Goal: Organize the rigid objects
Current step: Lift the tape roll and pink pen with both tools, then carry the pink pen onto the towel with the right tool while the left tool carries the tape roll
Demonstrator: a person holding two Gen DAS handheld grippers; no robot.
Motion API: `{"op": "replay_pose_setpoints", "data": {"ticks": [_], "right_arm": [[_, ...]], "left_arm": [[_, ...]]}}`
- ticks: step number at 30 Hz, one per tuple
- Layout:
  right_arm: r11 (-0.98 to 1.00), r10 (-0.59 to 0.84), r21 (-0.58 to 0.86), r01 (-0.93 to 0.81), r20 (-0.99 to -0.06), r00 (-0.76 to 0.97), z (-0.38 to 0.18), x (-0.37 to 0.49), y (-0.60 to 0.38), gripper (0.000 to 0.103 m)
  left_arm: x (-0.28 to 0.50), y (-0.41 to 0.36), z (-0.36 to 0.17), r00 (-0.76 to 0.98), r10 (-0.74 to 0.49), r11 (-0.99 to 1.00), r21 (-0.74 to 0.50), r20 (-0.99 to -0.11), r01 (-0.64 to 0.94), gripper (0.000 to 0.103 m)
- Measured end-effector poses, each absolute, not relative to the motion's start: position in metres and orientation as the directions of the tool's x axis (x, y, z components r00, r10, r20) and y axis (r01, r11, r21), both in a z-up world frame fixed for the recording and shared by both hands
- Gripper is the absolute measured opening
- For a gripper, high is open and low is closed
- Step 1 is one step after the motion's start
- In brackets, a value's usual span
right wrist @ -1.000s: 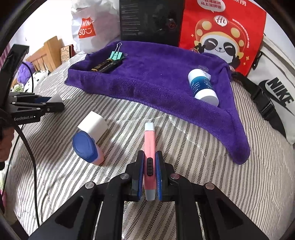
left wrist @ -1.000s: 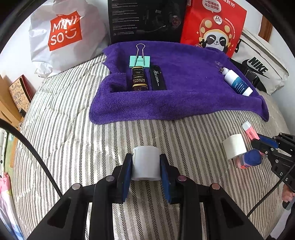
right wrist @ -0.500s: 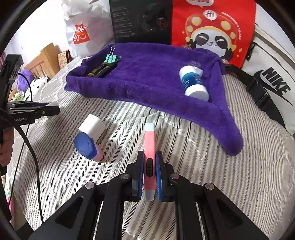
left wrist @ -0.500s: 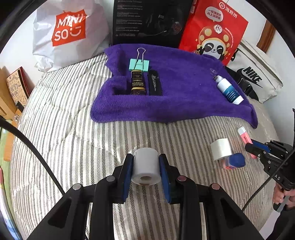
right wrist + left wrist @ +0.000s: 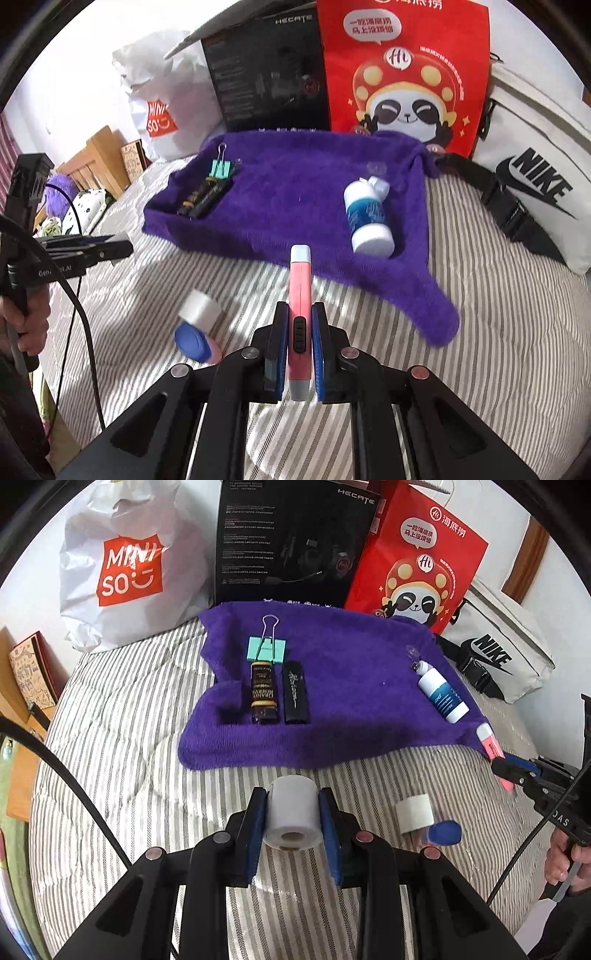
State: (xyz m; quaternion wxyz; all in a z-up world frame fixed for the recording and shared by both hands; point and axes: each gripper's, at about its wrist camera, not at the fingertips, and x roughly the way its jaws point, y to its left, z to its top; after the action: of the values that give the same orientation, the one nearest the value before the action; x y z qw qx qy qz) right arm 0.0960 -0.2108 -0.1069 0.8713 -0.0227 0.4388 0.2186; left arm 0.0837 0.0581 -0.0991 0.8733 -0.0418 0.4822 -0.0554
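Jaws: our left gripper (image 5: 291,821) clamps the white roll (image 5: 293,814) across its sides | our right gripper (image 5: 295,343) pinches the pink pen (image 5: 299,317) lengthwise | both above the striped bed (image 5: 129,738), facing the purple towel (image 5: 351,686), seemingly the gathering spot.

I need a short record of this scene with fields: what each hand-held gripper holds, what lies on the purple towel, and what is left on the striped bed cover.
left hand-held gripper: shut on white tape roll
right hand-held gripper: shut on pink pen-shaped tool, tip toward the towel
purple towel: mint binder clip, dark brown bottle, black flat case, white and blue bottle lying apart to the right
striped bed cover: second white tape roll touching blue-capped pink container
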Motion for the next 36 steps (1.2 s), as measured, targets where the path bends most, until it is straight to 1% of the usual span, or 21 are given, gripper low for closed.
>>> {"op": "replay_pose_setpoints", "data": {"ticks": [10, 17, 20, 23, 36], "right_arm": [[0.916, 0.354, 0.162, -0.368, -0.759, 0.547, -0.091, 0.139, -0.206, 0.012], [0.924, 0.356, 0.196, -0.330, -0.757, 0.548, -0.091, 0.183, -0.200, 0.012], [0.922, 0.364, 0.213, -0.325, -0.764, 0.532, -0.095, 0.206, -0.195, 0.012], [0.928, 0.343, 0.193, -0.320, -0.780, 0.523, -0.103, 0.232, -0.187, 0.012], [0.952, 0.272, 0.159, -0.261, -0.827, 0.491, -0.134, 0.291, -0.176, 0.012]], "left_arm": [[0.102, 0.068, -0.087, 0.550, -0.147, 0.989, -0.141, -0.822, 0.054, 0.027], [0.114, 0.077, -0.084, 0.559, -0.148, 0.988, -0.146, -0.816, 0.047, 0.027], [0.121, 0.079, -0.086, 0.556, -0.143, 0.989, -0.145, -0.819, 0.041, 0.027], [0.127, 0.080, -0.088, 0.555, -0.148, 0.988, -0.151, -0.819, 0.042, 0.027], [0.139, 0.091, -0.094, 0.553, -0.152, 0.986, -0.167, -0.819, 0.024, 0.027]]}}
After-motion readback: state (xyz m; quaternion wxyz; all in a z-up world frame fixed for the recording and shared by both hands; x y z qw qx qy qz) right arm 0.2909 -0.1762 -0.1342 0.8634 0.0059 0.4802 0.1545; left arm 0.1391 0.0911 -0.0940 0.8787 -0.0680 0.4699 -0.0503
